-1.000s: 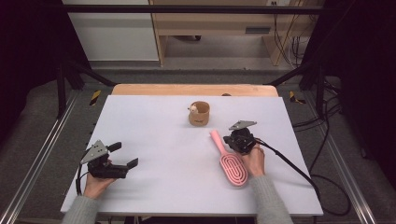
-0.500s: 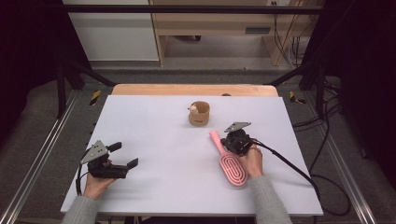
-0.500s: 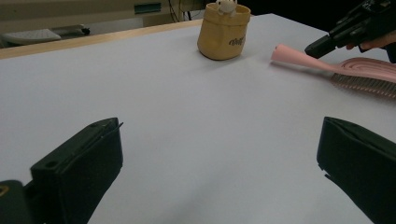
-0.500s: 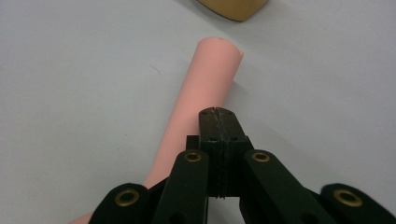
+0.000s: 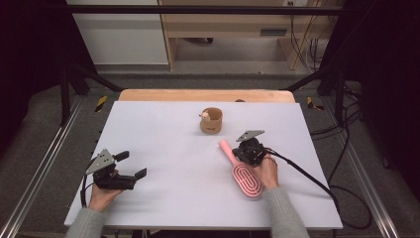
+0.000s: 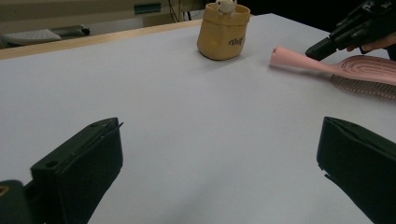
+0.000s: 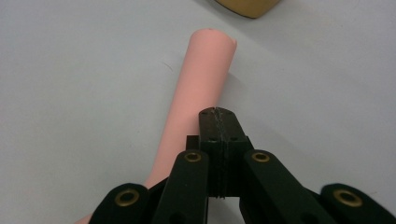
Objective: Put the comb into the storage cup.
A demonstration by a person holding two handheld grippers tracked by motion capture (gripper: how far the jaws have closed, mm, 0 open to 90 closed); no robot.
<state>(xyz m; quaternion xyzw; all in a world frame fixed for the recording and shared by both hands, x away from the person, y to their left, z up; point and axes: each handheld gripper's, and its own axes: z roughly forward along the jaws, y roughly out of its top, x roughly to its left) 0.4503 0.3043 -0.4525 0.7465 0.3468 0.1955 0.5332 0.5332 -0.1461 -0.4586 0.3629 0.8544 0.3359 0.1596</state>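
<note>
A pink hairbrush [image 5: 247,181] lies on the white table [image 5: 163,144], bristles down, its handle [image 7: 201,74] pointing toward a tan cup [image 5: 211,121] with a small white figure in it. My right gripper [image 5: 238,154] is shut with nothing between the jaws; its tip [image 7: 218,115] rests at the right side of the handle, just over it. Whether it touches the handle I cannot tell. My left gripper [image 5: 131,164] stands open at the near left, low over bare table [image 6: 219,135], facing the cup [image 6: 223,31] and the brush [image 6: 322,65].
A wooden strip [image 5: 203,95] runs along the table's far edge, with a black frame and dark floor around it. The right gripper's cable [image 5: 307,173] trails off the right side of the table.
The right hand has edged slightly left toward the brush handle. The brush, the cup and the left gripper have kept still.
</note>
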